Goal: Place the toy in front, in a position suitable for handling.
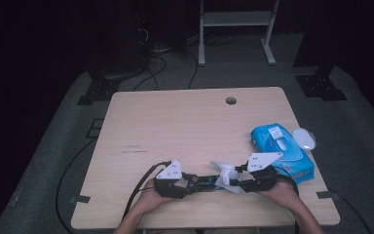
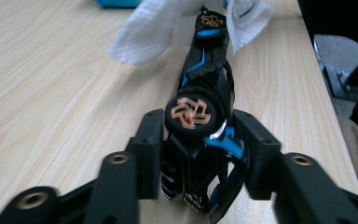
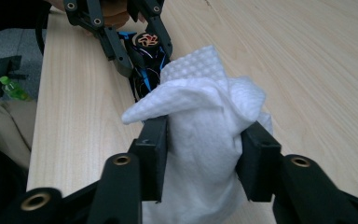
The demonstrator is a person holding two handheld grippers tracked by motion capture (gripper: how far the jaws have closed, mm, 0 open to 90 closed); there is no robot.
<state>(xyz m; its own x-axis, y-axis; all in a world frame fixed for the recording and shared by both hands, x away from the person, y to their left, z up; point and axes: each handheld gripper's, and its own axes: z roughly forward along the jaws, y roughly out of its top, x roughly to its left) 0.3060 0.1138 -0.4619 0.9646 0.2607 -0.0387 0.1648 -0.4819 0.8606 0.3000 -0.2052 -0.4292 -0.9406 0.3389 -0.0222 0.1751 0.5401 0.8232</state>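
Black toy car (image 1: 205, 182) lengthwise (apparently) between grippers.

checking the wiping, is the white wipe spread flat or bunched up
Bunched up: the white textured paper wipe sits crumpled between the right gripper fingers, folds sticking up.

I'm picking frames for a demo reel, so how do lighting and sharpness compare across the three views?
High view: dim, the room behind the table nearly black, the wipes pack soft. Left gripper view: bright, the black and blue toy fairly sharp, its own jaws blurred at the bottom. Right gripper view: evenly lit, the white wipe crisp, its jaws soft.
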